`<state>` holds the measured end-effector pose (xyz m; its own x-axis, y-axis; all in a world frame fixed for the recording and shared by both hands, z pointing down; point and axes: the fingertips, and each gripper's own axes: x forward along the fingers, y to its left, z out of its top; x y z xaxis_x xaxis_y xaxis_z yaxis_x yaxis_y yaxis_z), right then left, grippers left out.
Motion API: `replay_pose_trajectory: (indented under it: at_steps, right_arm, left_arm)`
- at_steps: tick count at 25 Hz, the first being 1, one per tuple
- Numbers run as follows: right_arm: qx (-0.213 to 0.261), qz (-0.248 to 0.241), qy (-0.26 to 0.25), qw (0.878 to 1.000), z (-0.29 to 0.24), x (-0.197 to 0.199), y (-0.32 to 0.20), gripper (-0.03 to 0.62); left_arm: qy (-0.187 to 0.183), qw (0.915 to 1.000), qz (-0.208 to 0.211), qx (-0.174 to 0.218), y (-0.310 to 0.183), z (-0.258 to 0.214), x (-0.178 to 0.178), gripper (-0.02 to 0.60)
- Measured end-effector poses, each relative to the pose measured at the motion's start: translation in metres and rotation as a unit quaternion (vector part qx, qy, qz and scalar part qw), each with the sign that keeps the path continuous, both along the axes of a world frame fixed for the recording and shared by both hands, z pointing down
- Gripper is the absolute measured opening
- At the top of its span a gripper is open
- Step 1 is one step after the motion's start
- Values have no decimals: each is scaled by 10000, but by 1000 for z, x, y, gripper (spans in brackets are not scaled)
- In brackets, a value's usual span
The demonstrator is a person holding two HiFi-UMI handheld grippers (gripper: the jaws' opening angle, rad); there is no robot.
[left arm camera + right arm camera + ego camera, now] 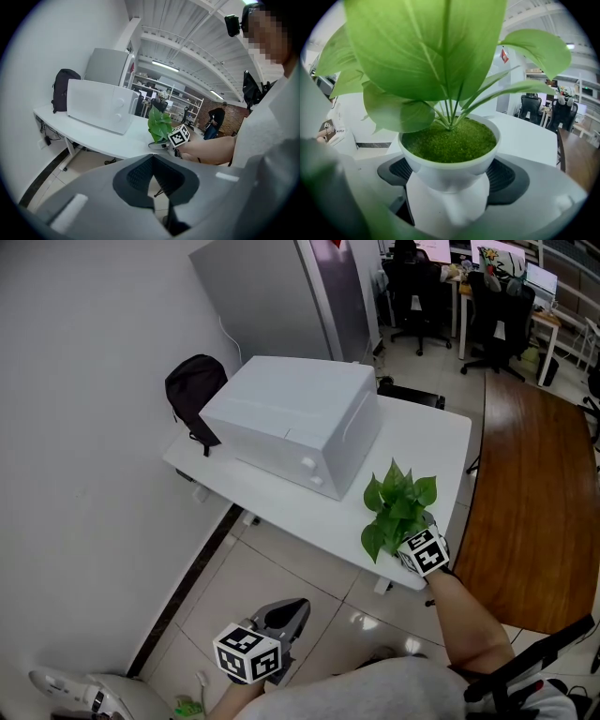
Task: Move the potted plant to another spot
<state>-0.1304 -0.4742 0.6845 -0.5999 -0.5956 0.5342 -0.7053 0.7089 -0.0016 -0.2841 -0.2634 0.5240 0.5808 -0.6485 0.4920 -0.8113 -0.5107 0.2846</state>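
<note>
The potted plant point(398, 507) stood at the near right corner of the bench point(281, 507), close to the bench's near edge. It was pinched low on its white pot by the right gripper point(401, 540), whose jaws were spread wide, with a pad on either side of the pot's narrow lower body. The left gripper point(292, 607) was held low over the floor, well apart from the bench, its jaws pressed together on nothing.

Several risks could be judged from this. The pot looked smooth and rounded, and wider above the pads than between them, so it might have slipped or rocked if lifted fast. The foliage was tall, so a tilt of the wrist could have swung the weight over and spilled the green filling. With the edge so near, a slip would likely have sent the plant to the floor. A low carry toward the far side could have brushed leaves against the white appliance point(295, 423).
</note>
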Motion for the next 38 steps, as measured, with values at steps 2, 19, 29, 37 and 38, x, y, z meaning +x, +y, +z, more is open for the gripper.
replay_pose_trajectory:
  at_steps: [2, 19, 29, 37, 38]
  right_arm:
    - [-1, -16, -33, 10000, 0, -1, 0, 482]
    - [-42, 324, -342, 9989, -22, 48, 35, 549]
    - [326, 466, -911, 9942, -147, 113, 121, 351]
    - [431, 761, -2215, 9712, -212, 130, 194, 72]
    - [451, 785, -2298, 9690, -215, 131, 201, 26]
  left_arm:
    - [7, 10000, 49, -12, -1, 1, 2, -2]
    - [156, 9976, 662, 128, -21, -2, 25, -2]
    - [671, 9852, 1542, 331, -44, -17, 95, -2]
    - [1081, 9617, 2453, 569, -27, -36, 170, -2]
    - [1095, 9596, 2524, 585, -23, -37, 175, -2]
